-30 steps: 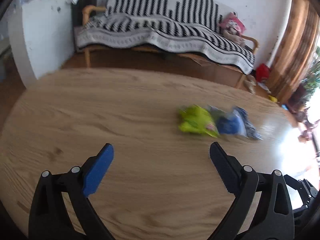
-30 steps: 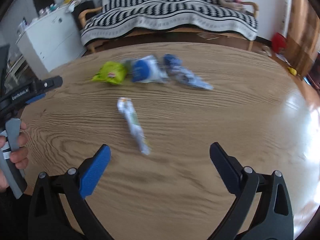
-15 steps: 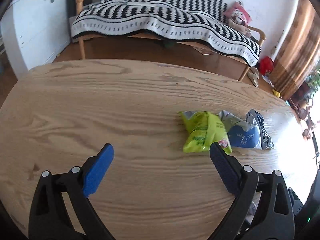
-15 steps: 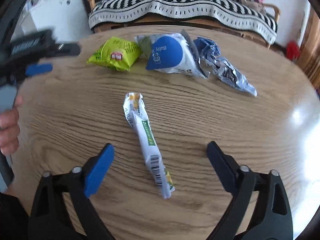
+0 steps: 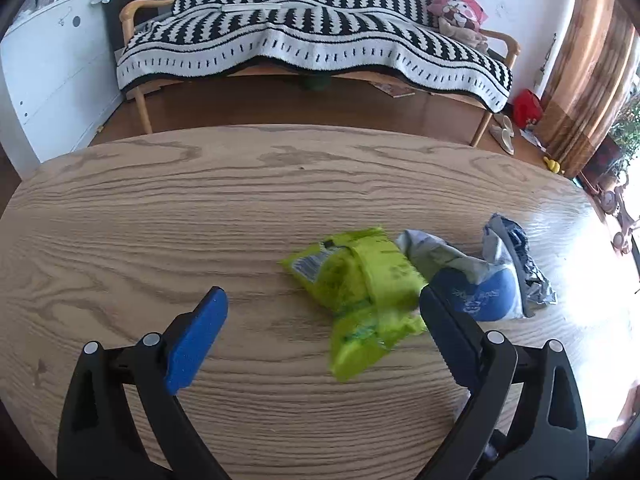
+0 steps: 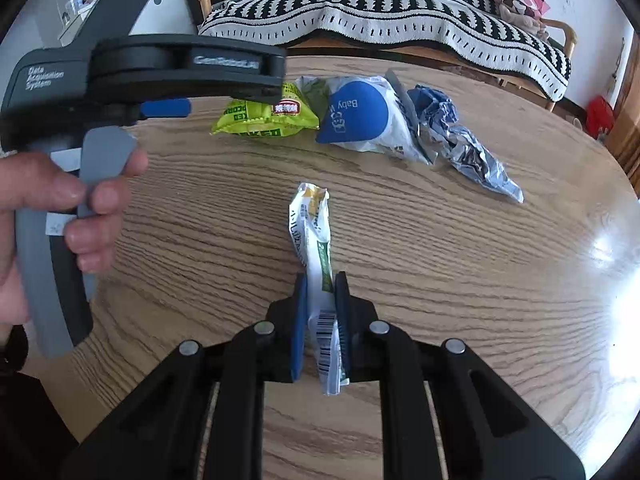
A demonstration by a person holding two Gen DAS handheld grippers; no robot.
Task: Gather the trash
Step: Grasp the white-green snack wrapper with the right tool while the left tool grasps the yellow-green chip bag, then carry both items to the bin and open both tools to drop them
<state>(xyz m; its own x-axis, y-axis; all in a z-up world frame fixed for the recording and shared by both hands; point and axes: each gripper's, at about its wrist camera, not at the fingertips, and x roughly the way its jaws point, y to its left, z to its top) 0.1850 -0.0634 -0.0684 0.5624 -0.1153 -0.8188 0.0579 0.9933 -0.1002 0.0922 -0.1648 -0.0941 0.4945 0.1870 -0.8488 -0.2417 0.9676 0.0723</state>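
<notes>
A long white and green wrapper (image 6: 314, 232) lies on the wooden table (image 6: 480, 280). My right gripper (image 6: 321, 312) is closing its jaws, and the blue pads press on the wrapper's barcode end. Further back lie a green snack packet (image 6: 264, 118), a blue and white wipes pack (image 6: 360, 120) and a crumpled silver-blue wrapper (image 6: 460, 144). My left gripper (image 5: 320, 296) stands open low over the table, with the green packet (image 5: 360, 276) between its fingers, close to the right one. The wipes pack (image 5: 476, 292) sits just beyond that finger.
A person's hand (image 6: 60, 200) holds the left gripper's grey handle at the left of the right wrist view. Beyond the table's far edge stand a sofa under a striped blanket (image 5: 312, 40), a white cabinet (image 5: 48, 80) and a brown curtain (image 5: 588, 60).
The right gripper sank onto the white wrapper and its jaws came together around it. The left gripper moved in and down toward the green packet, which now lies between its fingers.
</notes>
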